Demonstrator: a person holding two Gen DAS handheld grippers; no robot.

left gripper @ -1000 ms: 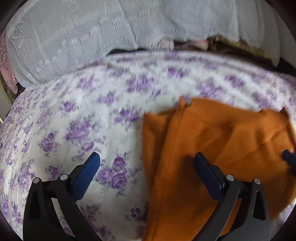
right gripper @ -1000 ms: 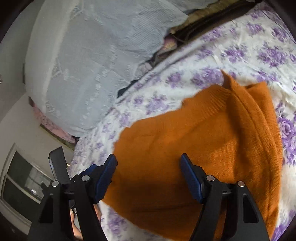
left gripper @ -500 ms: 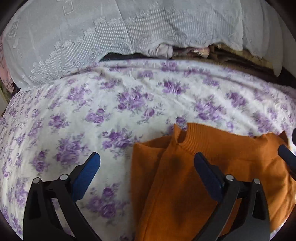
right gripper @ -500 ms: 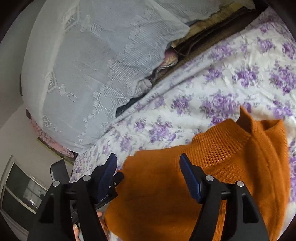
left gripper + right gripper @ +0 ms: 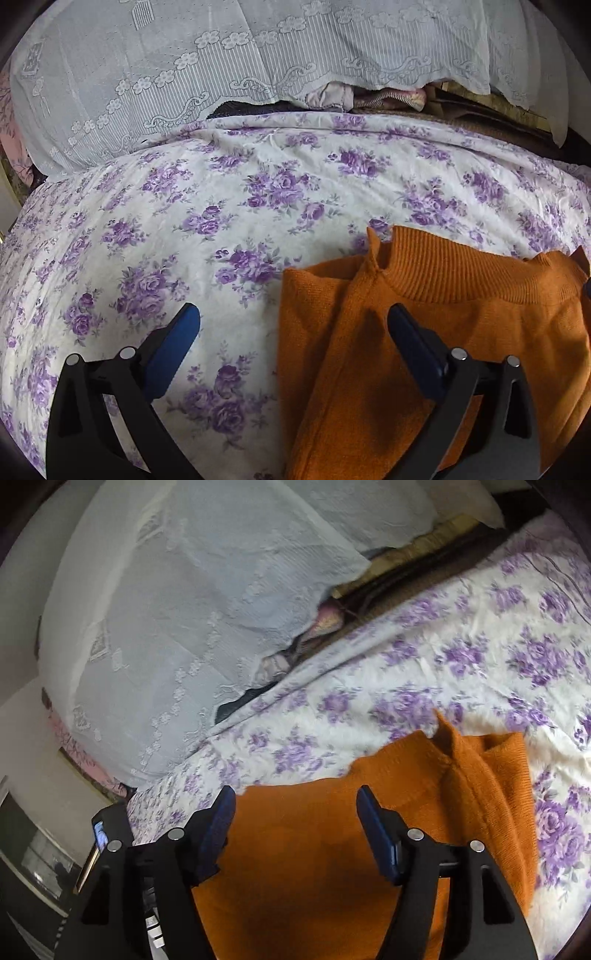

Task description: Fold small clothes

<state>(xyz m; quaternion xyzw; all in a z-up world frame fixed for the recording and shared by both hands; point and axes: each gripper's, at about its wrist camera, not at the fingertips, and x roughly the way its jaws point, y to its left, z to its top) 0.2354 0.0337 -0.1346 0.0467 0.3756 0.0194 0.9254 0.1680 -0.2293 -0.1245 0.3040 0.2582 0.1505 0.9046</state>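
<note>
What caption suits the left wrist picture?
Open left gripper above an orange sweater on a purple-flowered bedsheet.

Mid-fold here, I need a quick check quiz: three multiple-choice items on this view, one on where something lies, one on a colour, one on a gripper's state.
1. Where does the sweater lie?
A. On the flowered bedsheet
B. On a wooden floor
C. In a basket

2. What colour is the sweater?
A. Green
B. Orange
C. Grey

3. How do the left gripper and right gripper stand?
A. Both shut on the sweater
B. Left shut, right open
C. Both open, holding nothing

Answers:
1 A: purple-flowered sheet shows all round the knit in both wrist views.
2 B: the knit and its ribbed collar are plainly orange.
3 C: in each view the blue pads stand wide apart with no cloth pinched between them.
</note>
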